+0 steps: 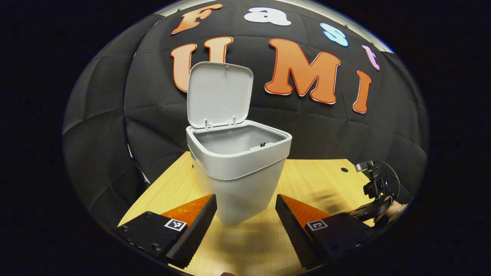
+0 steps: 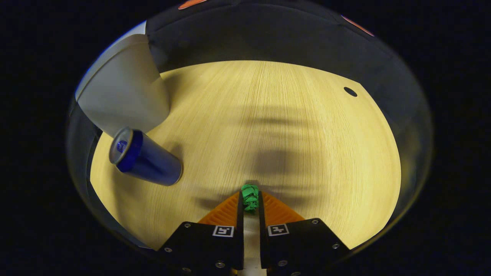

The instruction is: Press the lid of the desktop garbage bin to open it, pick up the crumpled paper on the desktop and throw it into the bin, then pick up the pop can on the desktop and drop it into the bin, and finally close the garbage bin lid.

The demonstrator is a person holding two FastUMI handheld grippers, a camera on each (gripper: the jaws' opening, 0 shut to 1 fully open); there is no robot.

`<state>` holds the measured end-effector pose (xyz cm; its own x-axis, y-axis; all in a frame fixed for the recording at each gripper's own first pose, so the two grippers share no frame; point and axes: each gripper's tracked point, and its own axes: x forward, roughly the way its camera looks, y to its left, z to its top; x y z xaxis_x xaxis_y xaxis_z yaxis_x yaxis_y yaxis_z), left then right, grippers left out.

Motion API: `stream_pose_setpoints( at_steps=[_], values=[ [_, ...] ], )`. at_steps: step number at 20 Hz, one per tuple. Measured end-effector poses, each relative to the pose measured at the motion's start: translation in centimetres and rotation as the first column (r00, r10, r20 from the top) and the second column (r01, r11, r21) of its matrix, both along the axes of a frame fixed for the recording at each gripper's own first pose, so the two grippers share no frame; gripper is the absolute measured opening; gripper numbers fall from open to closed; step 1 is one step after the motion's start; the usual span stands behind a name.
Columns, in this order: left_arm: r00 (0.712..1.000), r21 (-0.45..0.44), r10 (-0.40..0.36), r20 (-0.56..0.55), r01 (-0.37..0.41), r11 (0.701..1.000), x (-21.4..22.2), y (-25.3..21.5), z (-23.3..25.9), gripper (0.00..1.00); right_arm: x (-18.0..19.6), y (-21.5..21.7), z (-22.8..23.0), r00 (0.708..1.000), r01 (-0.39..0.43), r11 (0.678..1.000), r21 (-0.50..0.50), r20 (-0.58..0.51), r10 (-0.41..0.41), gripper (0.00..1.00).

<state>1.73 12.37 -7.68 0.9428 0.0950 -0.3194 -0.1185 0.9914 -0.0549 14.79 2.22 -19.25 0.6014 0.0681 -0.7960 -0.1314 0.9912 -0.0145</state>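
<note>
The grey desktop bin [image 1: 239,172] stands in front of me in the left gripper view, its lid [image 1: 219,94] swung upright and the inside bare. My left gripper [image 1: 245,207] is open, one finger at each side of the bin's base, not touching it. The other gripper [image 1: 378,191] shows low at the far right with a hand behind it. In the right gripper view my right gripper [image 2: 250,199] is shut on the green crumpled paper [image 2: 250,197], just above the wooden table [image 2: 276,126]. A blue pop can [image 2: 145,159] stands to its left, next to the bin's wall [image 2: 122,92].
The table has a small round hole [image 2: 350,91] near its far right edge. Black cloth walls the booth behind the bin. Bare wood spreads ahead and to the right of the right gripper.
</note>
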Motion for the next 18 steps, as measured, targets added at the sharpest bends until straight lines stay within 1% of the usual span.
stream_pose_setpoints(
  at_steps=[2, 4, 5, 7, 8, 9, 10, 11, 12, 13, 14, 15, 16, 17, 18],
  values=[
    [1.000, -0.005, -0.007, 0.010, 0.007, 1.000, 0.0, -0.2, 0.3, 0.97, 2.7, 1.0, 5.6, 0.997, -0.004, 0.999, 0.054, 0.073, 0.000, 0.15],
    [1.000, -0.015, -0.016, 0.024, 0.016, 1.000, -0.2, -0.5, 0.7, 0.97, 6.5, 2.5, 13.6, 0.981, -0.031, 0.996, 0.084, 0.193, 0.014, 0.15],
    [0.999, -0.020, -0.020, 0.027, 0.021, 1.000, -0.4, -0.7, 0.7, 0.97, 8.7, 3.8, 18.4, 0.963, -0.064, 0.993, 0.097, 0.269, 0.036, 0.15],
    [0.999, -0.020, -0.031, 0.041, 0.032, 0.999, -1.1, -0.8, 1.0, 0.97, 13.2, 7.9, 27.9, 0.913, -0.153, 0.979, 0.133, 0.398, 0.088, 0.15],
    [0.998, -0.016, -0.035, 0.047, 0.035, 0.999, -1.4, -0.6, 1.1, 0.97, 12.3, 9.7, 30.1, 0.885, -0.205, 0.967, 0.148, 0.449, 0.119, 0.15],
    [0.998, -0.011, -0.039, 0.049, 0.040, 0.999, -1.9, -0.6, 1.0, 0.97, 12.5, 9.7, 34.3, 0.860, -0.259, 0.953, 0.159, 0.488, 0.152, 0.15],
    [0.998, -0.004, -0.038, 0.047, 0.038, 0.999, -2.2, -0.4, 0.8, 0.97, 17.0, 13.3, 36.9, 0.833, -0.314, 0.934, 0.168, 0.520, 0.187, 0.15],
    [0.998, 0.003, -0.034, 0.045, 0.034, 0.999, -2.7, 0.0, 0.6, 0.97, 14.0, 17.9, 39.6, 0.810, -0.360, 0.918, 0.169, 0.545, 0.218, 0.15],
    [0.999, 0.004, -0.029, 0.042, 0.029, 1.000, -3.1, 0.3, 0.4, 0.98, 15.9, 17.7, 38.0, 0.791, -0.398, 0.903, 0.159, 0.559, 0.250, 0.15],
    [0.999, 0.000, -0.023, 0.034, 0.023, 1.000, -3.6, 0.7, 0.0, 0.97, 14.9, 19.5, 37.1, 0.768, -0.437, 0.887, 0.146, 0.574, 0.284, 0.14],
    [1.000, -0.010, -0.016, 0.026, 0.017, 1.000, -4.1, 1.2, -0.4, 0.97, 16.7, 21.3, 39.6, 0.755, -0.468, 0.874, 0.131, 0.574, 0.317, 0.14],
    [1.000, -0.022, -0.012, 0.019, 0.012, 1.000, -4.4, 1.4, -0.7, 0.97, 17.4, 23.8, 39.4, 0.750, -0.490, 0.863, 0.122, 0.563, 0.347, 0.14],
    [1.000, -0.029, -0.003, 0.012, 0.003, 1.000, -4.8, 1.9, -0.9, 0.97, 17.6, 23.9, 38.3, 0.751, -0.505, 0.856, 0.111, 0.545, 0.372, 0.14],
    [1.000, -0.034, 0.006, 0.008, -0.006, 0.999, -5.4, 2.4, -1.0, 0.98, 19.2, 26.5, 37.7, 0.757, -0.504, 0.859, 0.090, 0.525, 0.389, 0.14],
    [1.000, -0.034, 0.016, 0.010, -0.016, 0.999, -5.7, 2.9, -0.9, 0.98, 19.8, 26.9, 36.0, 0.764, -0.501, 0.863, 0.063, 0.500, 0.407, 0.15]
  ],
)
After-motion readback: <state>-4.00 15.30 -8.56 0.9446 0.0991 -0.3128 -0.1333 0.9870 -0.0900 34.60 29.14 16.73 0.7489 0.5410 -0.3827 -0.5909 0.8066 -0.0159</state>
